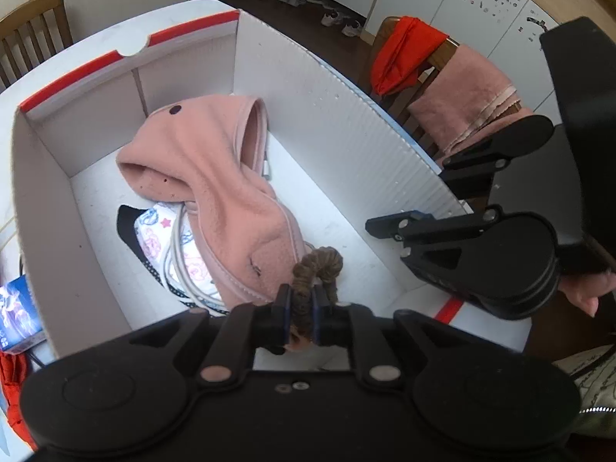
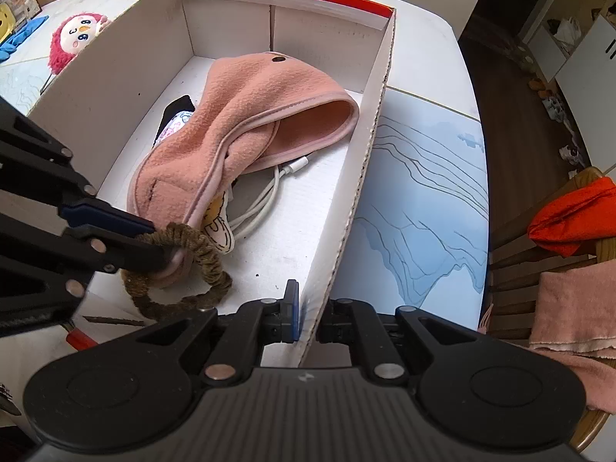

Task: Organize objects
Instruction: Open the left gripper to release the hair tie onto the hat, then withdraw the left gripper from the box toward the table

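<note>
In the left wrist view the left gripper (image 1: 301,310) is seen closed on a brown hair tie (image 1: 317,265), held over the white box (image 1: 338,123) just ahead, presumably for dropping, while in the right wrist view the right gripper (image 2: 308,321) is clamped on the box wall (image 2: 365,146), seemingly to steady it.

You won't find a word, brand or number to read in either view — the white cardboard box (image 2: 358,192) has bare walls, and the blue printed packet (image 1: 17,312) beside it and the fridge (image 1: 489,4) stickers are too blurred to make out.
</note>
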The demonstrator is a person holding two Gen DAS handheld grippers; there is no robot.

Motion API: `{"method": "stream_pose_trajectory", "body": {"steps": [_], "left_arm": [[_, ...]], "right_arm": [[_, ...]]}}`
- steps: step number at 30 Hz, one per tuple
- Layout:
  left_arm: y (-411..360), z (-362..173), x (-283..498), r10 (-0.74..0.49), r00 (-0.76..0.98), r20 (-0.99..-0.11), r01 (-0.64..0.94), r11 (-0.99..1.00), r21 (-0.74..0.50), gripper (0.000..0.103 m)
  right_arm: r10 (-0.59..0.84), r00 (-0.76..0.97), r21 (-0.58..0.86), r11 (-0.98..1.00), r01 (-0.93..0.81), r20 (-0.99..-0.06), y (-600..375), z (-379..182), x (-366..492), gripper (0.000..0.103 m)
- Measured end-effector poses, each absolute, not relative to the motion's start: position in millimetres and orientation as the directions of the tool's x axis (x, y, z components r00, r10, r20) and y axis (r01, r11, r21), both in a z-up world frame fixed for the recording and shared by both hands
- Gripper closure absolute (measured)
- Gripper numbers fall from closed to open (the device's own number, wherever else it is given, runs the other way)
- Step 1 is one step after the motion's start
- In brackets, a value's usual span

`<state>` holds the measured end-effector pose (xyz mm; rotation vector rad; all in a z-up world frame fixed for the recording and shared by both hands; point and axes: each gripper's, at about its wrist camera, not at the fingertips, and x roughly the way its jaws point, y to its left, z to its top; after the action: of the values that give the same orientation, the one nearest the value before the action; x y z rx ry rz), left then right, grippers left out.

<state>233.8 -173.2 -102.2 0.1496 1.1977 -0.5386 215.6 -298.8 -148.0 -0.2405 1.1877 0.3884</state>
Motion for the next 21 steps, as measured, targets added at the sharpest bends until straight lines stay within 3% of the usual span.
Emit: {"method": "stream_pose_trajectory", "body": {"steps": [12, 21], "left_arm": [[-171.4, -89.1, 222.2, -0.347, 0.283, -0.894, 0.44, 0.875, -0.201, 0.071], [-161.2, -67.1, 202.0, -0.339, 0.37, -0.865, 0.362, 0.91, -0.201, 0.07]], "right_arm": [[0.181, 0.32, 0.021, 0.895, -0.445, -0.93, -300.3, -148.6, 213.5, 0.095], [0.19, 0.321, 0.017, 0.882, -0.471, -0.928, -300.5, -148.5, 211.9, 0.094]]}}
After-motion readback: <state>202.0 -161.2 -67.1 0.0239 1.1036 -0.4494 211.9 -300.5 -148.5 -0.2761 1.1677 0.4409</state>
